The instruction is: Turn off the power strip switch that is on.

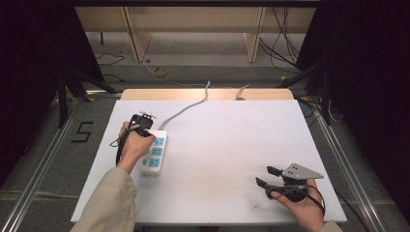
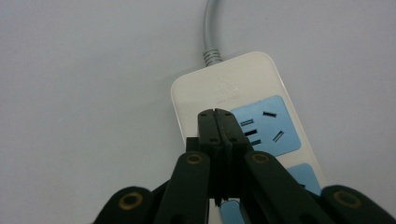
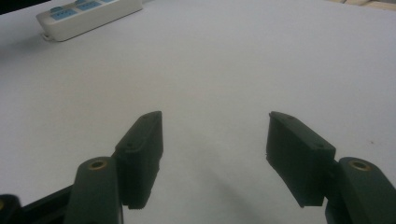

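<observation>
The left gripper (image 2: pixel 217 113) has its two black jaws pressed flat together with nothing between them, and their tips hang over the white power strip (image 2: pixel 243 116), just beside its first blue socket panel (image 2: pixel 268 126) on the end where the grey cable (image 2: pixel 211 32) enters. Whether the tips touch the strip's casing cannot be told. In the high view the left gripper (image 1: pixel 141 121) sits at the far end of the power strip (image 1: pixel 153 154), the left hand (image 1: pixel 135 145) covering the strip's left side.

The strip lies on the white table (image 1: pixel 217 159), lengthwise toward the far edge, in the left part of the surface and near the table's left edge. Its cable (image 1: pixel 188 106) runs away from the strip's far end and over the table's far edge.

To the right of the strip the white surface is bare all the way across. The right gripper (image 1: pixel 265 177), held by the right hand (image 1: pixel 302 200), sits well apart from the strip, near the table's front right corner, with its jaws spread wide and holding nothing. In the right gripper view the jaws of the right gripper (image 3: pixel 215 126) frame open table, with the power strip (image 3: pixel 88 16) far off at the upper left.
</observation>
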A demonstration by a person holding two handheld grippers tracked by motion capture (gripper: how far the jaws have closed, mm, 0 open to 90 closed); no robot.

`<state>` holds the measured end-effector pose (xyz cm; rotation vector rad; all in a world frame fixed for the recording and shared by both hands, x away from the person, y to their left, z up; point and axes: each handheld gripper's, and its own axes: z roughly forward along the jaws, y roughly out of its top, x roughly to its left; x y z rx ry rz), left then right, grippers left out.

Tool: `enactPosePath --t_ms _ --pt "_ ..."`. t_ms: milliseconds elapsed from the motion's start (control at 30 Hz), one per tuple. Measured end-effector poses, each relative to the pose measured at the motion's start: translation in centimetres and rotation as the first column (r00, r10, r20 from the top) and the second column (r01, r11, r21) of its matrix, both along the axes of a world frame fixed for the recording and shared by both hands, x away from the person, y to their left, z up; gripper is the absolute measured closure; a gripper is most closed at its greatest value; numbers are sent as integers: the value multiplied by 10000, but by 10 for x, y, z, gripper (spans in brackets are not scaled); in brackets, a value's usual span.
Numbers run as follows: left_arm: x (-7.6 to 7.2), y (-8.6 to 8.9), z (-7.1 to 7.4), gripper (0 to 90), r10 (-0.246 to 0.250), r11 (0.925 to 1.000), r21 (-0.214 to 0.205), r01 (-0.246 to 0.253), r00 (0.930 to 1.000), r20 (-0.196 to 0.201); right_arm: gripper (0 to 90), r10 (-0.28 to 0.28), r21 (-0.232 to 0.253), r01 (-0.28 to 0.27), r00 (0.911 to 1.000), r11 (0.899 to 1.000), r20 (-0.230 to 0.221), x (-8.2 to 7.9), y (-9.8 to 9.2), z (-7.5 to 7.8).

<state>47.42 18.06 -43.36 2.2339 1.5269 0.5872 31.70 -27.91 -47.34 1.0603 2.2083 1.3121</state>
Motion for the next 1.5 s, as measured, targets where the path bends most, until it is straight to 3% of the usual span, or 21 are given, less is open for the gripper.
enactPosePath --t_ms 433,533,667,833,1167,1333,1500 --pt "-11 5 9 892 -75 9990 -448 93 9992 398 374 -5 -14 5 10000 10000 25 0 0 0" --pt "-13 4 10 825 -48 9980 -623 76 9990 444 374 -6 -23 6 10000 10000 31 0 0 0" --pt "-16 4 11 819 -104 9975 -694 142 9984 550 374 -28 -30 28 10000 10000 18 0 0 0" --pt "-21 4 12 740 -263 9951 -938 319 9978 603 374 -29 -35 29 10000 10000 14 0 0 0" --pt "-33 3 11 524 -508 9856 -1550 673 9929 1080 374 -16 -44 16 10000 10000 40 0 0 0" --pt "-39 2 12 393 -699 9846 -1516 870 9909 1148 373 -9 -38 9 10000 10000 33 0 0 0" --pt "-46 0 12 350 -872 9825 -1538 1047 9893 1167 373 -14 -52 15 10000 10000 25 0 0 0"
